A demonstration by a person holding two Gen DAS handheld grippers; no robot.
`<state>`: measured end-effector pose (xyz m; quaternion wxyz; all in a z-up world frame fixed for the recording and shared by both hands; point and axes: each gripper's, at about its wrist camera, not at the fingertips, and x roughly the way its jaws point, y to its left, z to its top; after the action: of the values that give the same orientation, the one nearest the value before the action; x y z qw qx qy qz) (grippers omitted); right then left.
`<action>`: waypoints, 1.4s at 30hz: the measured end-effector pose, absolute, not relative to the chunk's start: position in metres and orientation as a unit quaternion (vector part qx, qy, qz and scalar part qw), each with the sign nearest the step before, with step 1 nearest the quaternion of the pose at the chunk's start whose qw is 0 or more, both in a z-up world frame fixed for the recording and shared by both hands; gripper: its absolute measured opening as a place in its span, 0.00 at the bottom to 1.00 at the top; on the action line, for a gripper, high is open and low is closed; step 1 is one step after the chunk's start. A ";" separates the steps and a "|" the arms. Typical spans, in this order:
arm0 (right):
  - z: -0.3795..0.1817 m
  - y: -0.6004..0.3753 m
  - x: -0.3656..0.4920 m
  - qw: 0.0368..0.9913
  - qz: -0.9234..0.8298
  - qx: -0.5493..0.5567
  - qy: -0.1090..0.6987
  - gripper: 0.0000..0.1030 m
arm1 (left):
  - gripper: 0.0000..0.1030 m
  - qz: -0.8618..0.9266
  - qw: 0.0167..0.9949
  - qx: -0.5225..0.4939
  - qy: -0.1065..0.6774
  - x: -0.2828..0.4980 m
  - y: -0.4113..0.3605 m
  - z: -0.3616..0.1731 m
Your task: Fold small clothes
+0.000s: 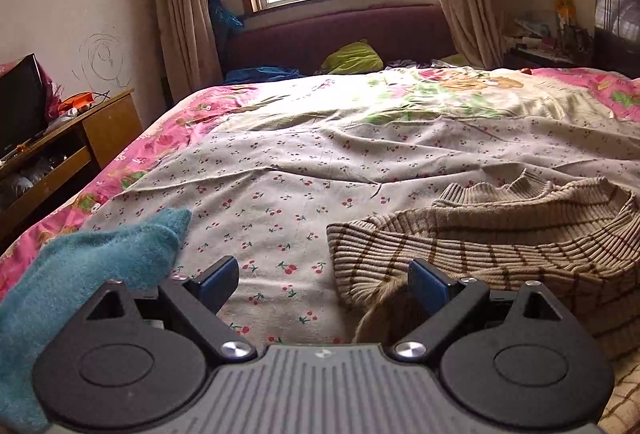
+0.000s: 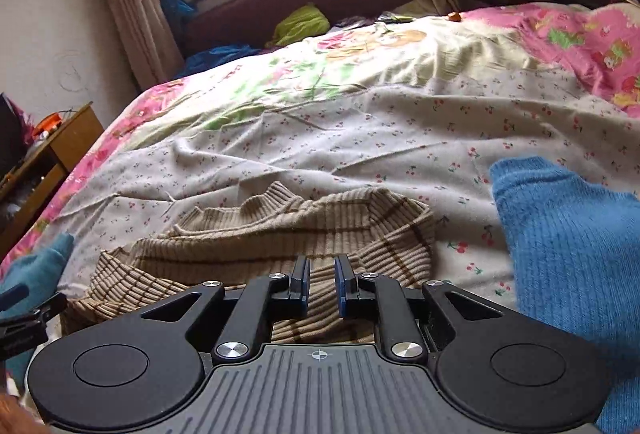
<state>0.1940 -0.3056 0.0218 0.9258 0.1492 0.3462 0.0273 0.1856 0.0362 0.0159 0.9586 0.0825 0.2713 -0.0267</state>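
A beige ribbed sweater with brown stripes (image 1: pixel 500 234) (image 2: pixel 280 234) lies crumpled on the bed. My left gripper (image 1: pixel 322 284) is wide open over the cherry-print sheet. Its right finger (image 1: pixel 426 286) sits at the sweater's near left edge, and nothing is between the pads. My right gripper (image 2: pixel 322 288) hovers over the sweater's near hem with its jaws a narrow gap apart. Striped fabric shows through the gap, and the pads do not press on it. A teal fuzzy garment (image 1: pixel 88 274) (image 2: pixel 36 266) lies left of the sweater and a bright blue one (image 2: pixel 572 254) lies to its right.
The cherry-print sheet (image 1: pixel 280 174) lies over a pink floral quilt (image 1: pixel 168 138). Left of the bed stands a wooden cabinet (image 1: pixel 80 138) with a dark screen. A green cloth (image 1: pixel 352 58) lies by the purple headboard (image 1: pixel 340 30). A cluttered nightstand (image 1: pixel 548 42) is at the far right.
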 end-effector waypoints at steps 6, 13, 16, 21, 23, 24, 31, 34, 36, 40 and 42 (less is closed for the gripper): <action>-0.009 -0.242 0.233 0.903 0.136 0.090 0.398 0.15 | 0.99 -0.035 0.954 0.082 0.287 0.209 0.019 -0.005; -0.007 -0.243 0.245 0.898 0.149 0.054 0.411 0.14 | 0.96 -0.066 0.927 0.076 0.360 0.227 0.036 -0.024; 0.008 -0.258 0.268 0.914 0.139 0.031 0.381 0.21 | 0.97 -0.088 0.940 0.057 0.324 0.246 0.038 0.007; -0.005 -0.273 0.333 0.905 0.148 0.005 0.399 0.30 | 0.96 -0.133 0.929 0.050 0.341 0.314 0.016 0.006; -0.015 -0.275 0.351 0.898 0.161 0.000 0.409 0.36 | 0.96 -0.152 0.915 0.050 0.370 0.339 0.006 -0.008; -0.020 -0.275 0.357 0.897 0.161 -0.007 0.411 0.37 | 0.96 -0.161 0.909 0.046 0.383 0.348 0.002 -0.015; -0.047 -0.282 0.365 0.882 0.190 0.000 0.430 0.42 | 0.95 -0.194 0.876 0.064 0.436 0.376 -0.017 -0.044; -0.043 -0.286 0.362 0.879 0.198 0.014 0.433 0.33 | 0.75 -0.218 0.866 0.065 0.445 0.375 -0.017 -0.039; -0.041 -0.289 0.359 0.880 0.198 0.010 0.432 0.25 | 0.68 -0.240 0.858 0.052 0.452 0.373 -0.012 -0.032; -0.040 -0.294 0.362 0.883 0.183 0.027 0.432 0.14 | 0.64 -0.250 0.849 0.054 0.462 0.377 -0.015 -0.035; -0.038 -0.294 0.361 0.886 0.183 0.030 0.426 0.13 | 0.64 -0.260 0.846 0.058 0.462 0.377 -0.018 -0.033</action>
<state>0.3606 -0.2941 -0.0377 0.8855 0.0295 0.4261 0.1829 0.3774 -0.0183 -0.0333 0.8457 0.0582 0.4624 -0.2598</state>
